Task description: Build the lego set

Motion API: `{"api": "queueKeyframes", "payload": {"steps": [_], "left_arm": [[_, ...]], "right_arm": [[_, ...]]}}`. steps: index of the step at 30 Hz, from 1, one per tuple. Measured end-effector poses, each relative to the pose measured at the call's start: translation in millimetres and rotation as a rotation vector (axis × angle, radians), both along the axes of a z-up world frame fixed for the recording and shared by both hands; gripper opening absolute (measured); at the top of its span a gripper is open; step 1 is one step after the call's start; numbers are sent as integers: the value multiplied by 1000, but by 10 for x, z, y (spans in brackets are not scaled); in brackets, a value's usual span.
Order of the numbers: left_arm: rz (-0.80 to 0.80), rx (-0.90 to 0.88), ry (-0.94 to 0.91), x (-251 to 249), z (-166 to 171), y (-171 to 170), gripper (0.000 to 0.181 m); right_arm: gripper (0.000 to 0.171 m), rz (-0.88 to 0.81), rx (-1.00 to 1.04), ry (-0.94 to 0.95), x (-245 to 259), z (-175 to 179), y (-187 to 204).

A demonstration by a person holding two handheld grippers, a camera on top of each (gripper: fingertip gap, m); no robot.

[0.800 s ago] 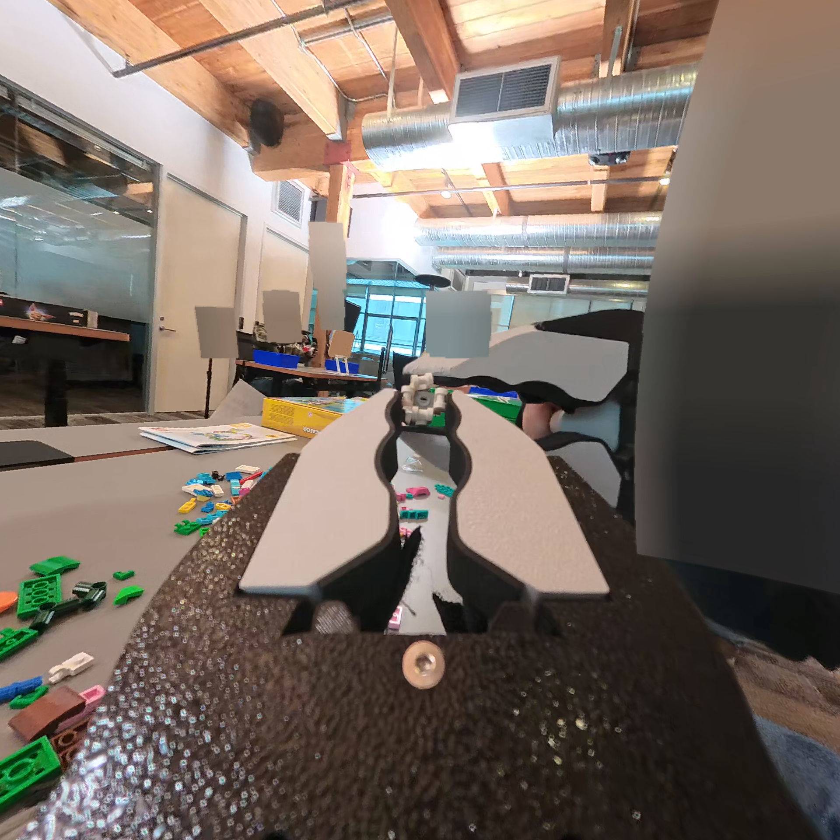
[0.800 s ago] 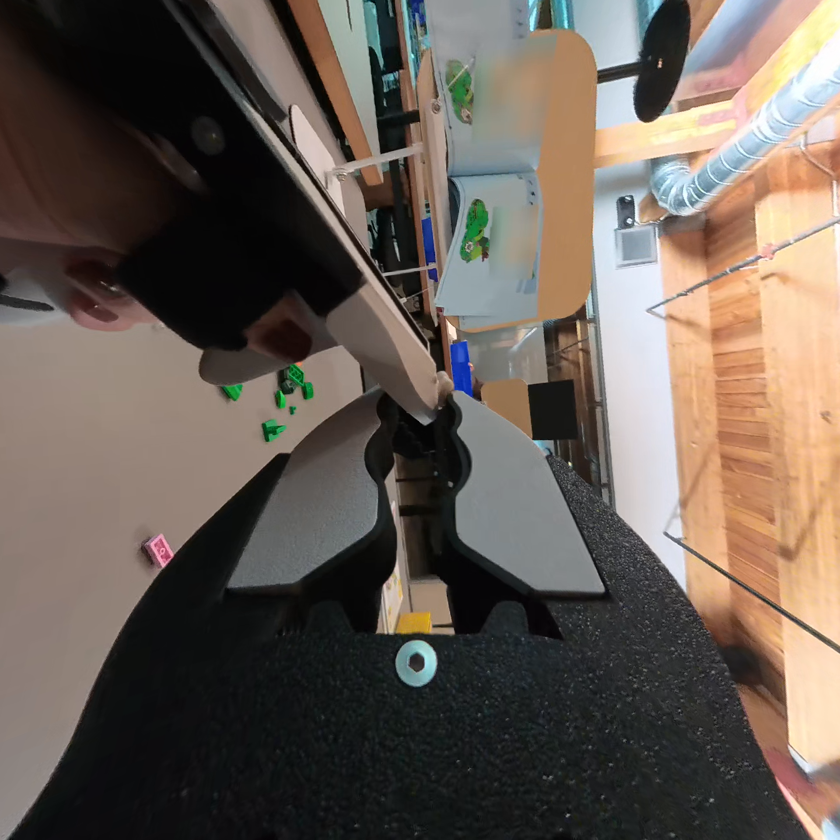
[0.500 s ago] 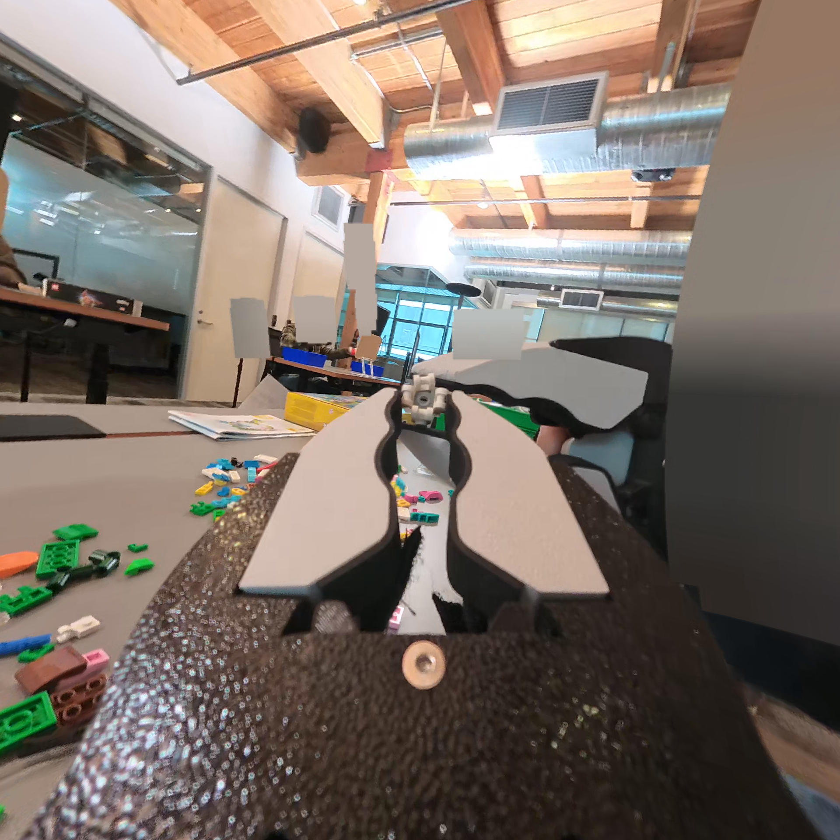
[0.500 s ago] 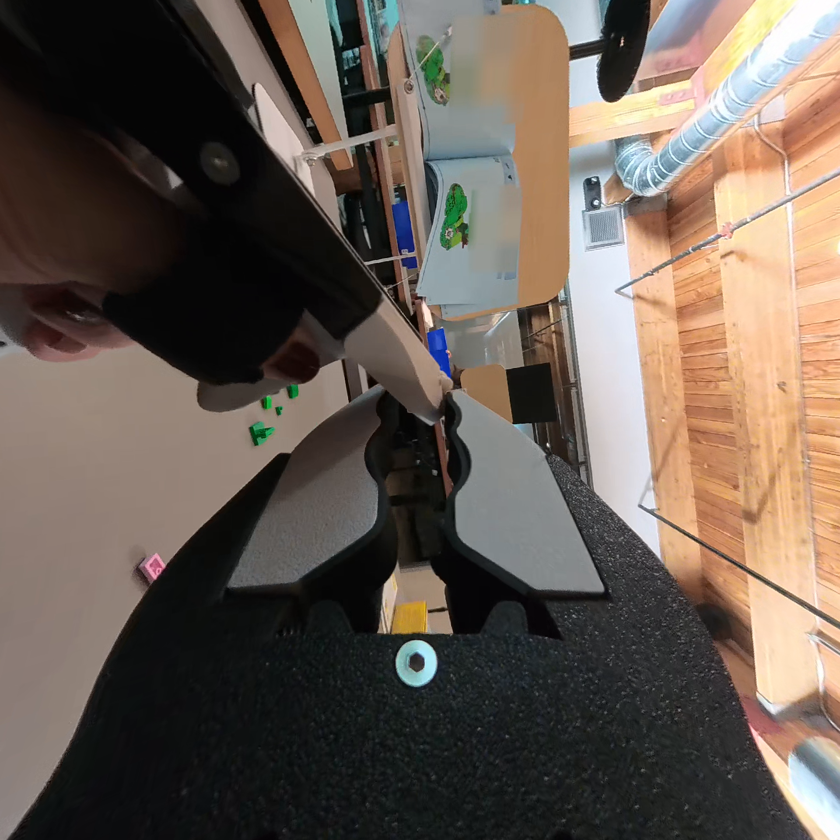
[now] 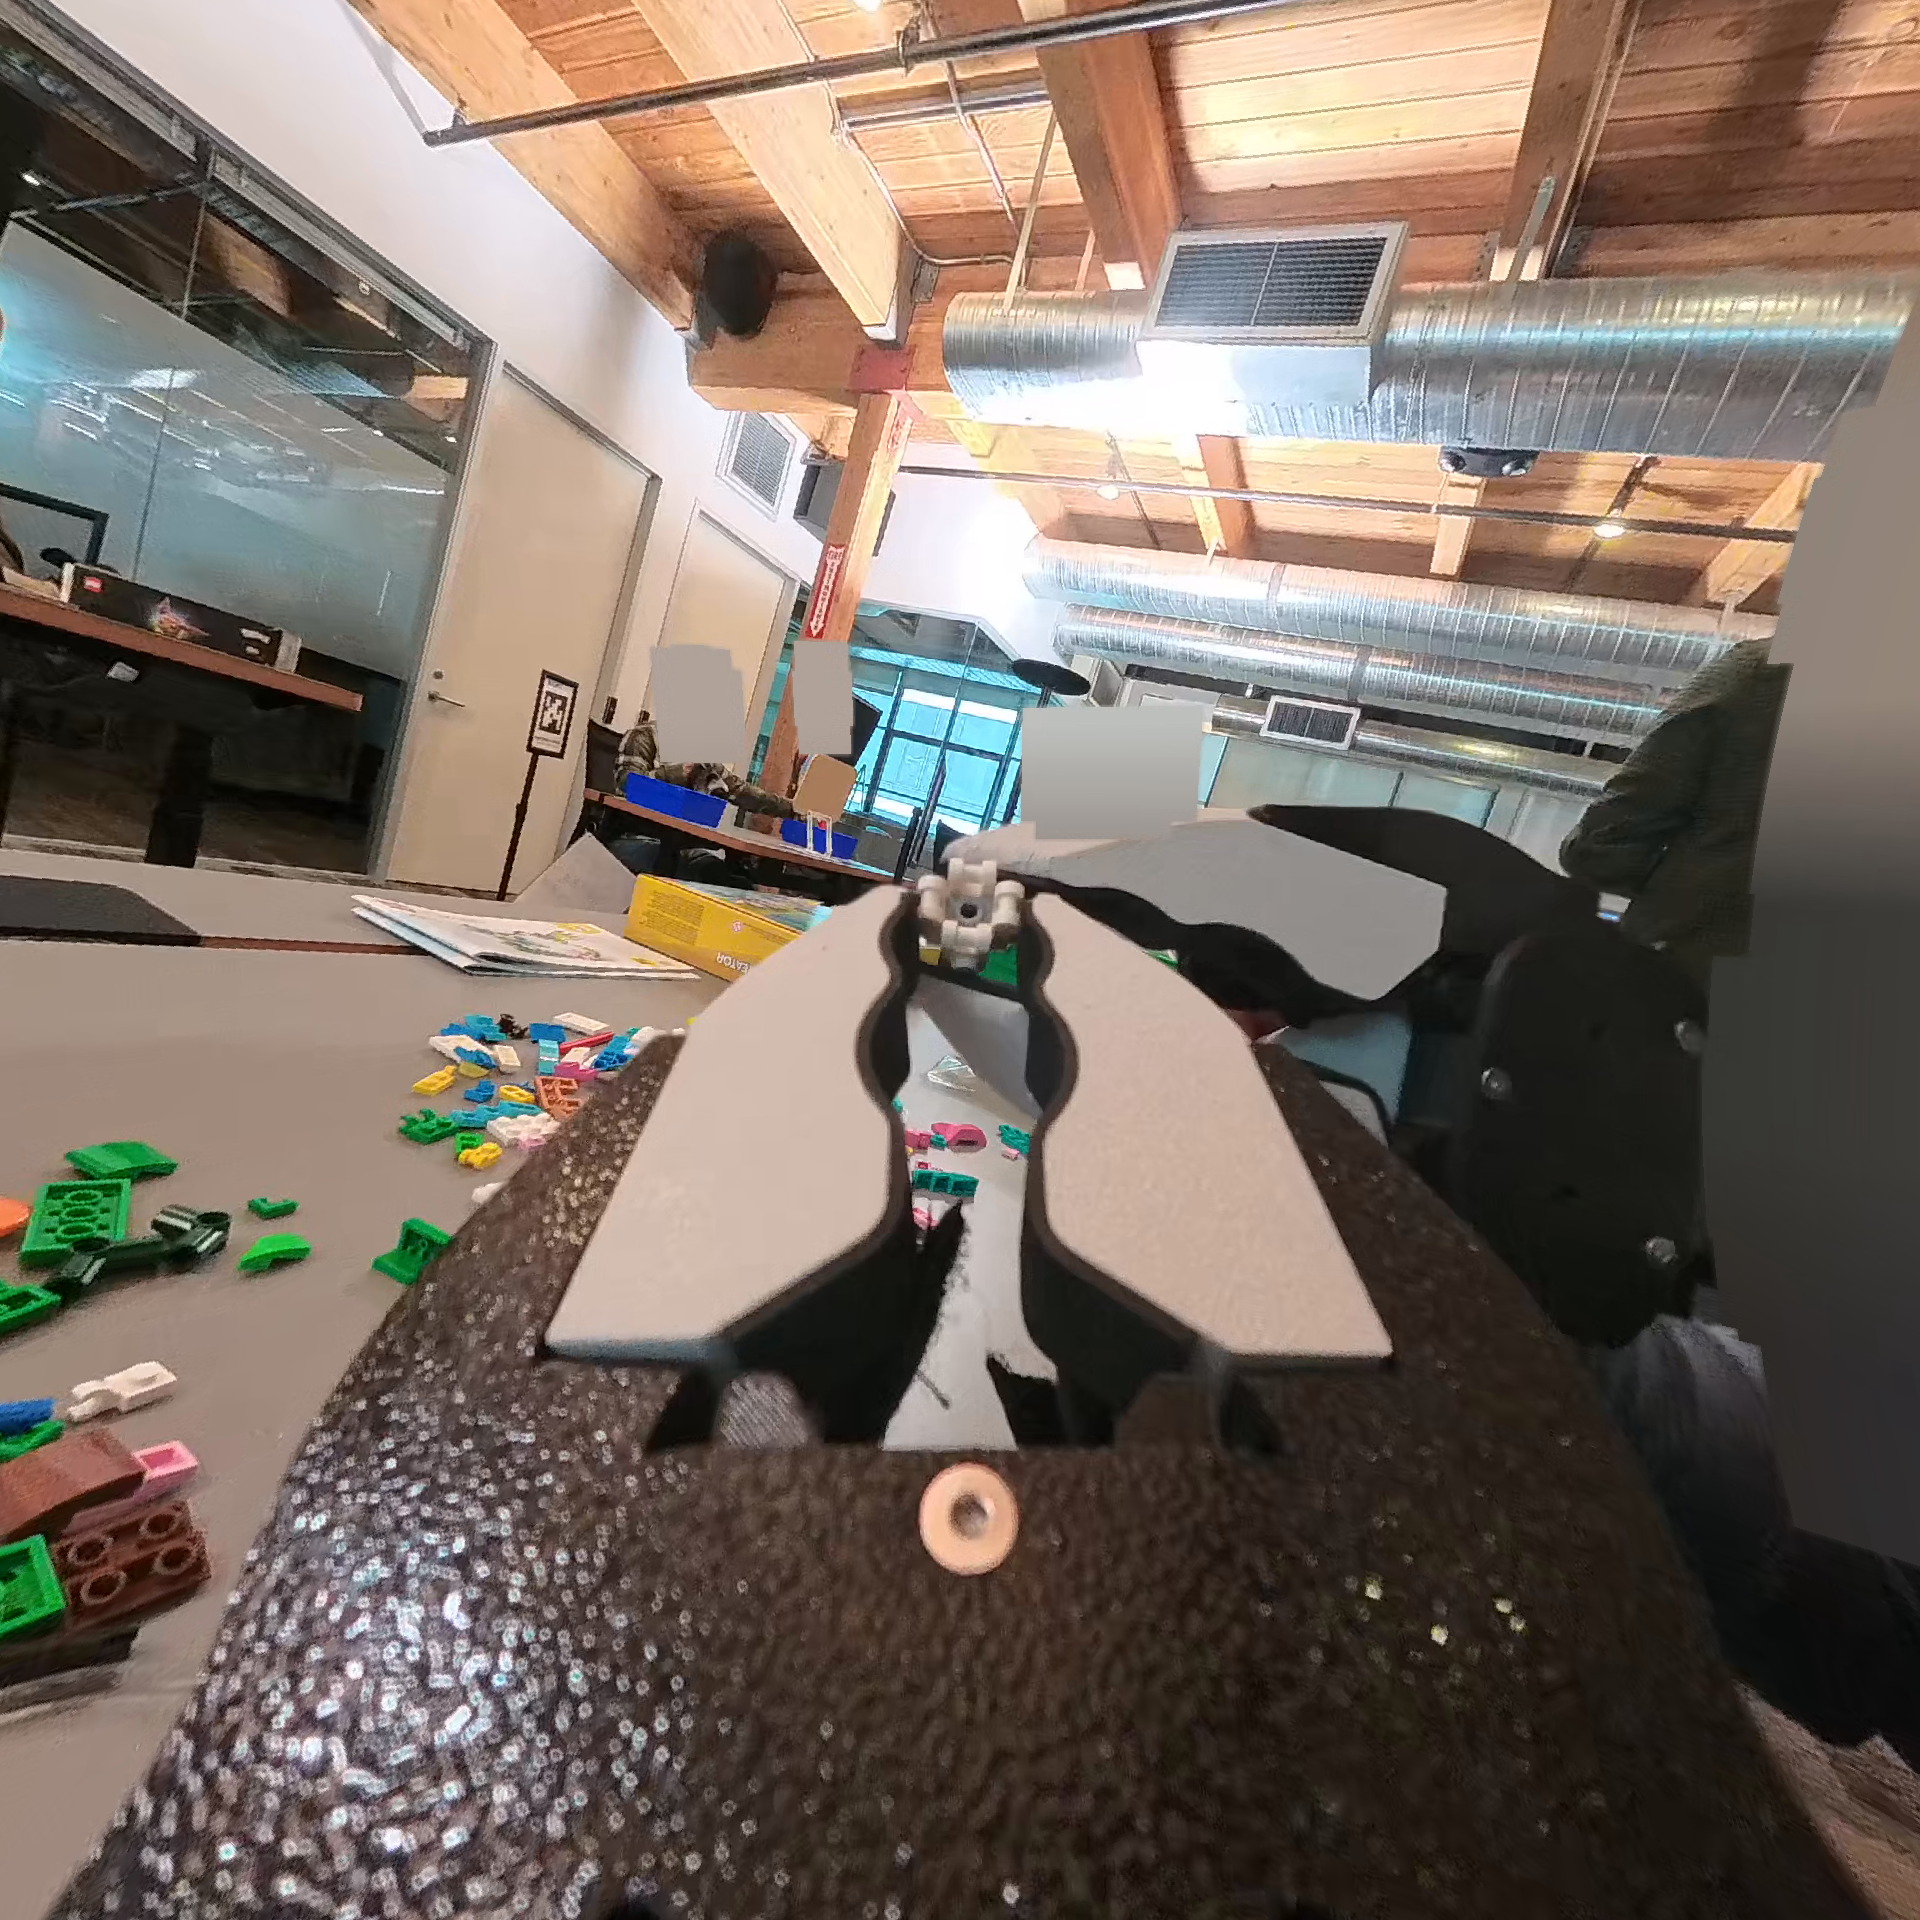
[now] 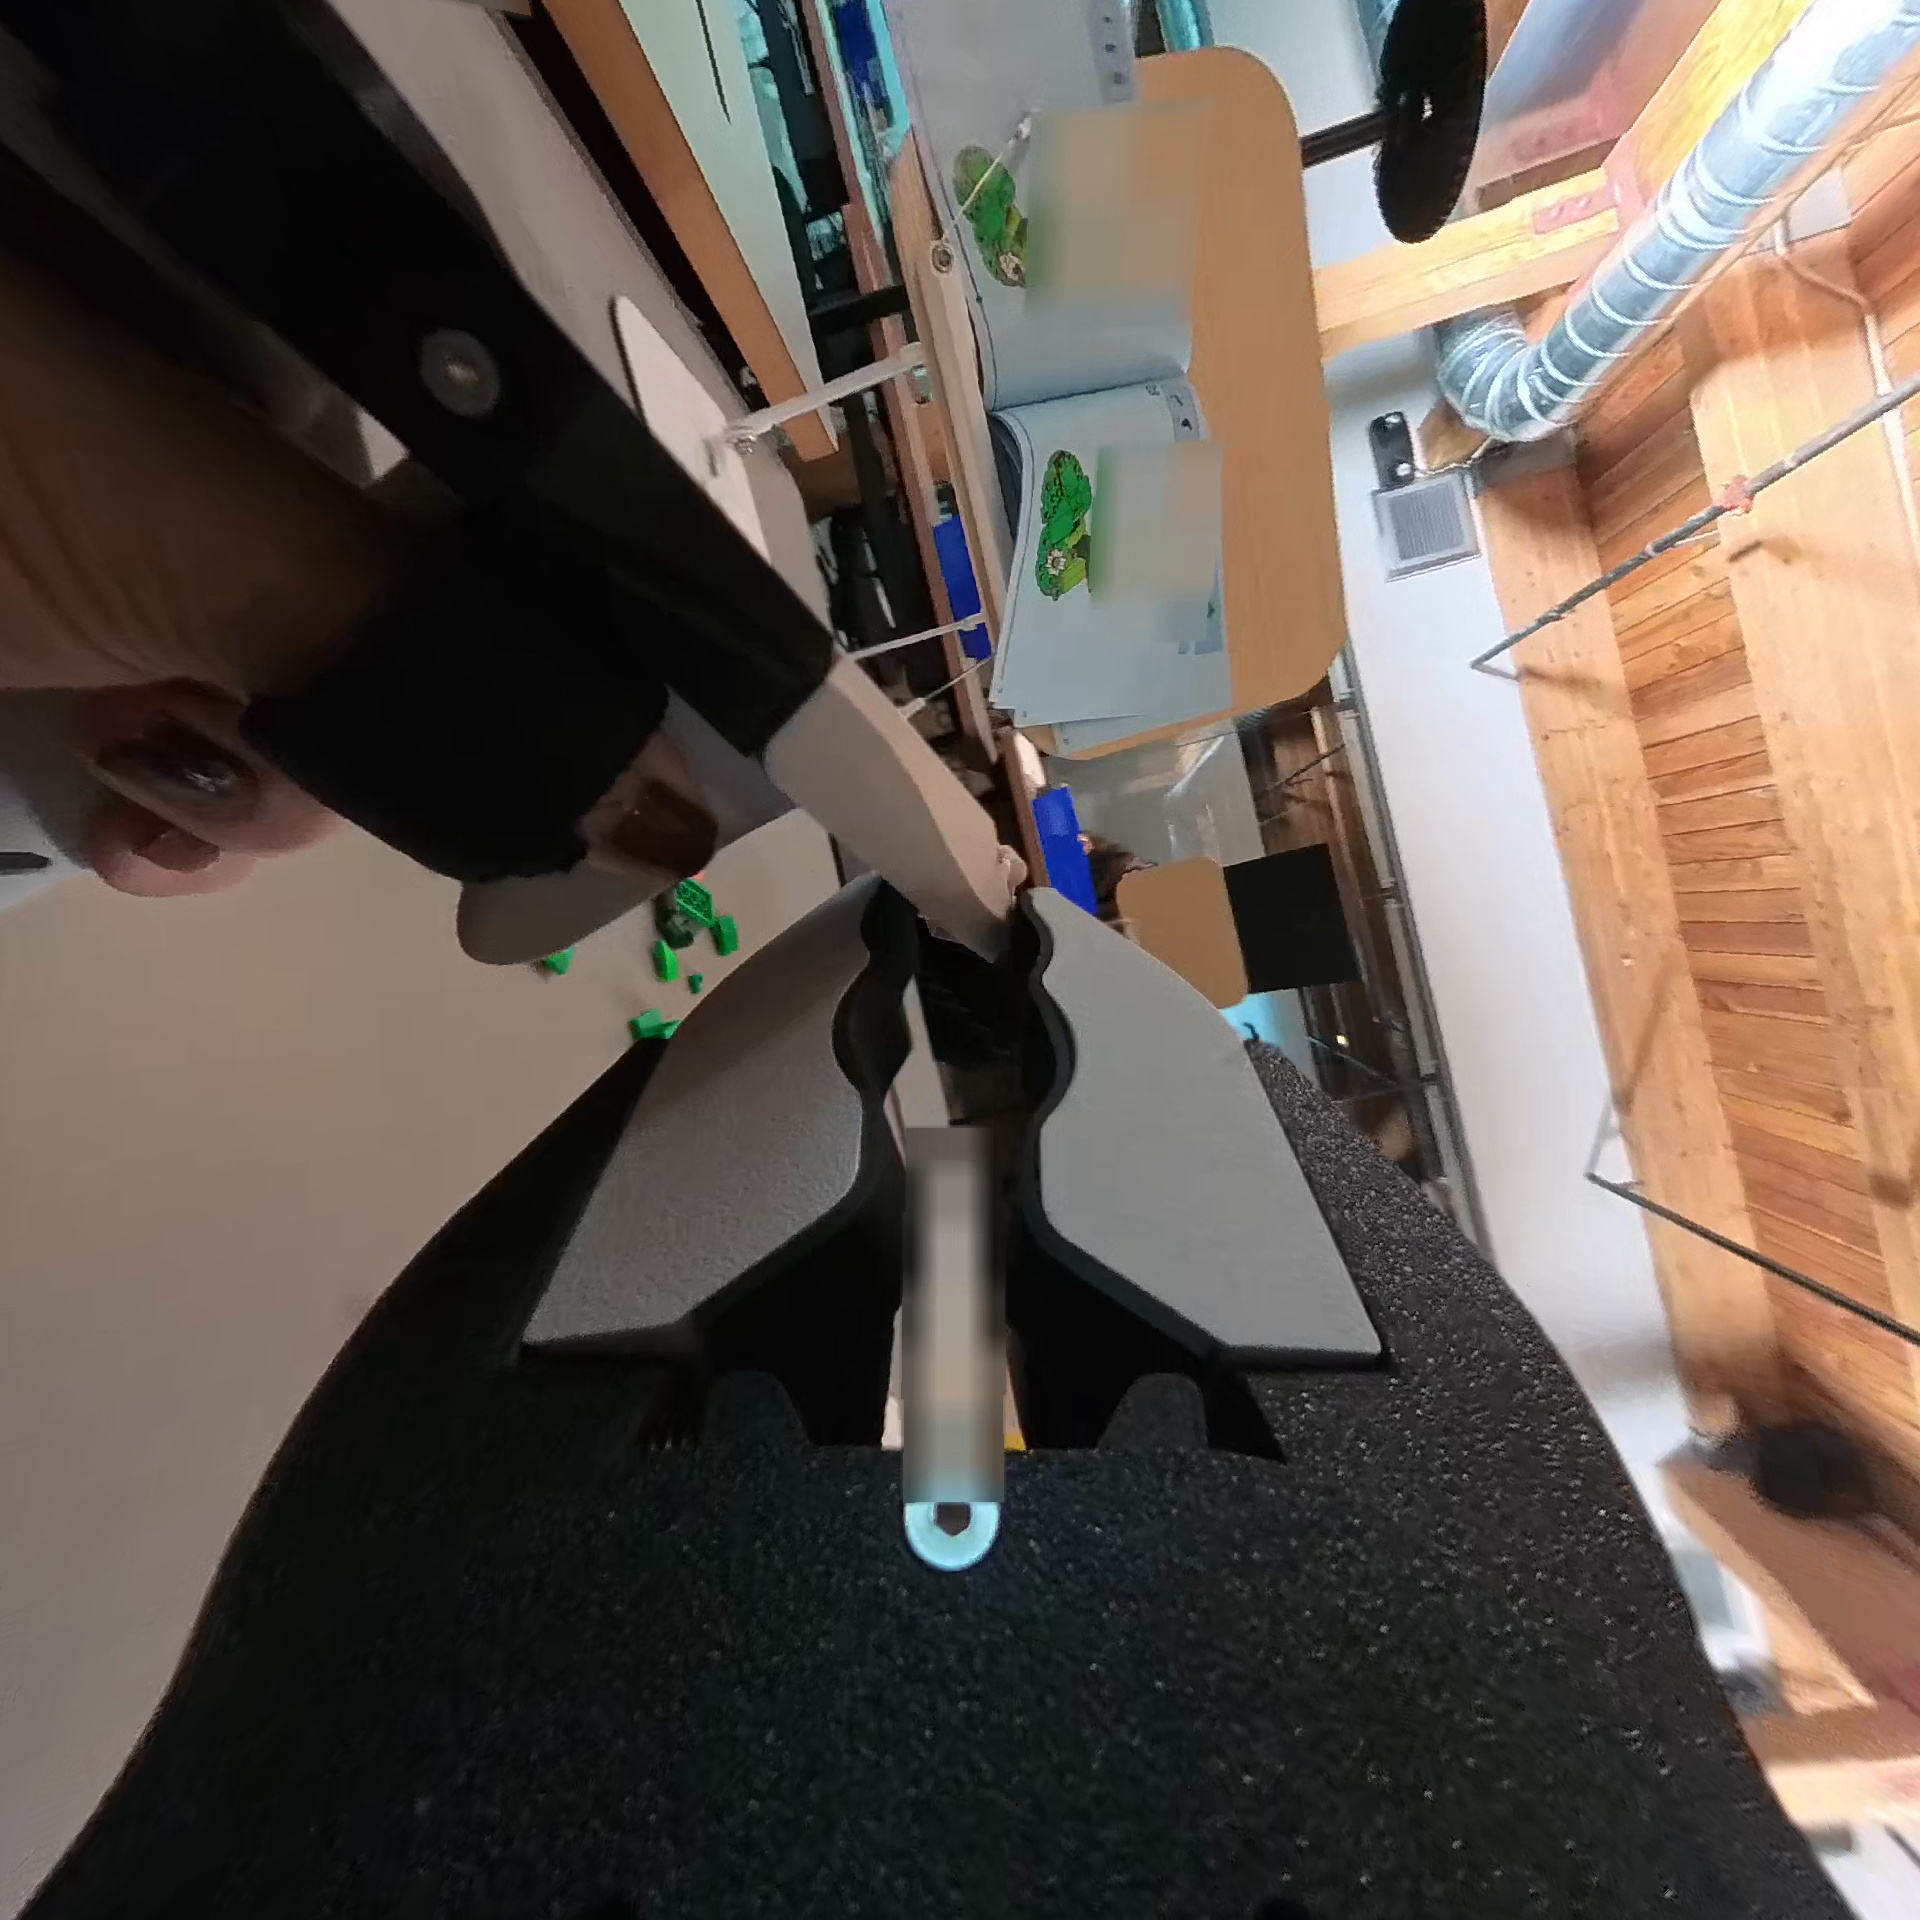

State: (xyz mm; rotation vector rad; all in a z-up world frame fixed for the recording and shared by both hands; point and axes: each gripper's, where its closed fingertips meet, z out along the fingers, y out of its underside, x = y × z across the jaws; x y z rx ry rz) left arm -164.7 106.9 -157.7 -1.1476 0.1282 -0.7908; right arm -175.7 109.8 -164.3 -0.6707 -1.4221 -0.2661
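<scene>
1. Lego piece point(image 5: 966, 923), white and knobbly, sits pinched at the left gripper point(image 5: 968, 920) tips, raised above the grey table point(image 5: 239, 1049)
2. Right gripper point(image 6: 961, 914) meets it there; its grip I cannot tell
3. Loose bricks point(image 5: 520, 1081) litter the table

We count two grippers: the left gripper point(image 5: 966, 925) and the right gripper point(image 6: 961, 920). We count one white lego assembly point(image 5: 964, 916), one yellow box point(image 5: 717, 925), one open booklet point(image 5: 520, 940) at ten o'clock, and scattered bricks point(image 5: 499, 1091) too many to count.

Right gripper point(image 6: 956, 914) contents perhaps hidden behind left fingertip point(image 6: 977, 894)
</scene>
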Motion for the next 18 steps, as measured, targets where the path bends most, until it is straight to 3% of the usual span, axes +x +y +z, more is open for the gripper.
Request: {"api": "queueKeyframes", "payload": {"steps": [8,18], "left_arm": [[-28,-13,-13,5,-12,10,18],[-56,-31,25,50,-44,20,18]], "right_arm": [[17,68,-139,-10,1,-35,3],[16,108,36,-138,40,-50,17]]}}
